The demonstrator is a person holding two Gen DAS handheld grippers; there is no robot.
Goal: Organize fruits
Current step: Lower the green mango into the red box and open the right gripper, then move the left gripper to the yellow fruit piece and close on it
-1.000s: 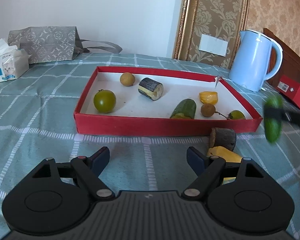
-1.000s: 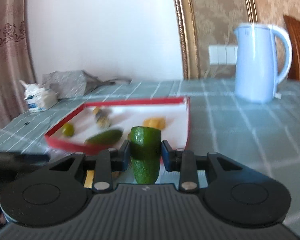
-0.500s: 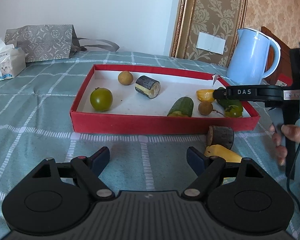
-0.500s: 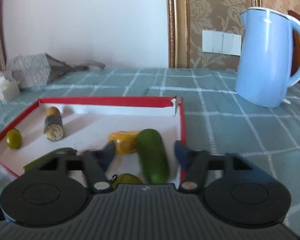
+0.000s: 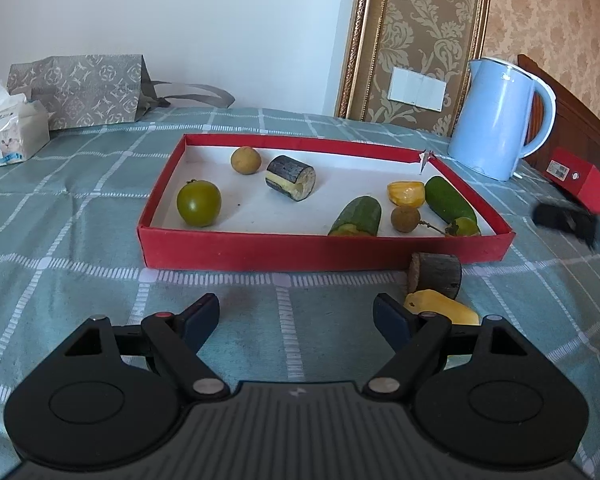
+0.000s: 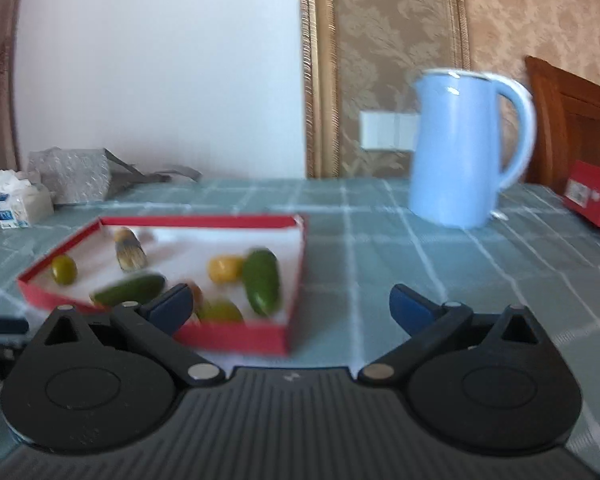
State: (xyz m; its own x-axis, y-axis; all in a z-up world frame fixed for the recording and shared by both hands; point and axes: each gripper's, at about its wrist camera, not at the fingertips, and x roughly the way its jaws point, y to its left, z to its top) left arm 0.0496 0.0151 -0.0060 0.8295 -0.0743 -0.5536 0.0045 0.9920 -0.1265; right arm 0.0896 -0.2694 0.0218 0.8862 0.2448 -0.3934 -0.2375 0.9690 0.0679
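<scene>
A second ago the right gripper (image 6: 290, 300) was clamped on a green cucumber piece (image 5: 450, 199); now that piece lies in the red tray (image 5: 324, 250), along its right edge near the far right corner, and the gripper has pulled back from the tray. Its jaws are opening, spread wide with nothing between them; the cucumber piece sits ahead and left of its fingers (image 6: 170, 309), well clear of both.

The left gripper (image 5: 296, 314) has not shifted. Its fingers stand apart over bare tablecloth (image 5: 80, 240), empty, short of the tray's near edge.

In the tray: a green tomato (image 5: 199, 203) near the left edge, a brown round fruit (image 5: 245, 160) by the far edge, a dark-skinned cane chunk (image 5: 291, 177) just beside it, a second cucumber piece (image 5: 358, 216) at the near edge, a yellow fruit piece (image 5: 406, 193) touching the released cucumber, a small brown fruit (image 5: 405, 219) on a stem, and a small green fruit (image 5: 464, 226) in the near right corner.

Outside the tray, touching its near wall, stands a brown chunk (image 5: 436, 274), with a yellow piece (image 5: 444, 312) just in front of it, beside the left gripper's right finger. A blue kettle (image 5: 498, 120) stands beyond the far right corner.
</scene>
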